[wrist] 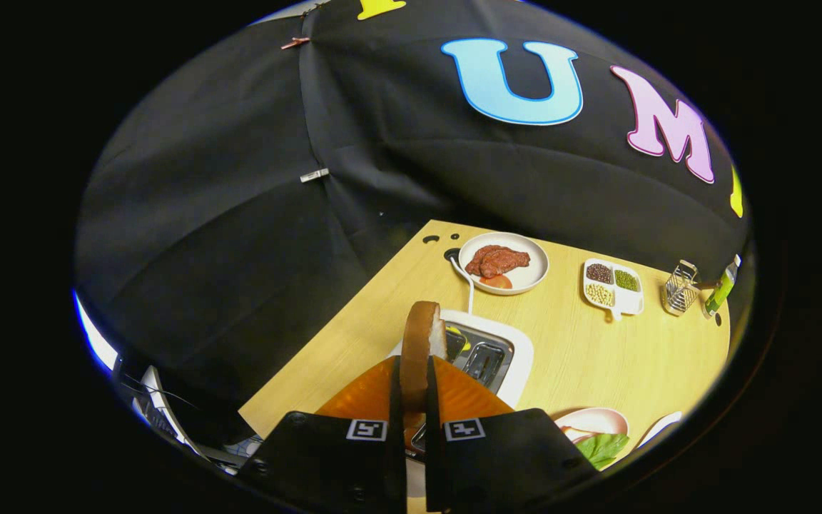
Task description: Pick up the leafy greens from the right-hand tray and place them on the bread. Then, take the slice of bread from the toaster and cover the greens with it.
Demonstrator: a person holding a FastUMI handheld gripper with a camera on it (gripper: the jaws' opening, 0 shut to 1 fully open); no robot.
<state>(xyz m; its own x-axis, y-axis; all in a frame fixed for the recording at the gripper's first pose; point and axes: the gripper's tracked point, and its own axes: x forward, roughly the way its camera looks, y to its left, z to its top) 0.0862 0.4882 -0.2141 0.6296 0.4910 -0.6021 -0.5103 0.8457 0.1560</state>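
Observation:
My gripper is shut on a slice of bread, held upright on its edge between the two fingers, lifted above the white toaster. The toaster's slots show just beyond the slice. To the right of the fingers lies a plate with leafy greens on it; what lies under the greens is partly hidden by the fingers.
Beyond the toaster a white plate holds meat slices and a bit of tomato. Right of it stand a divided dish of beans, a small wire rack and a green bottle. The wooden table's left edge runs close by.

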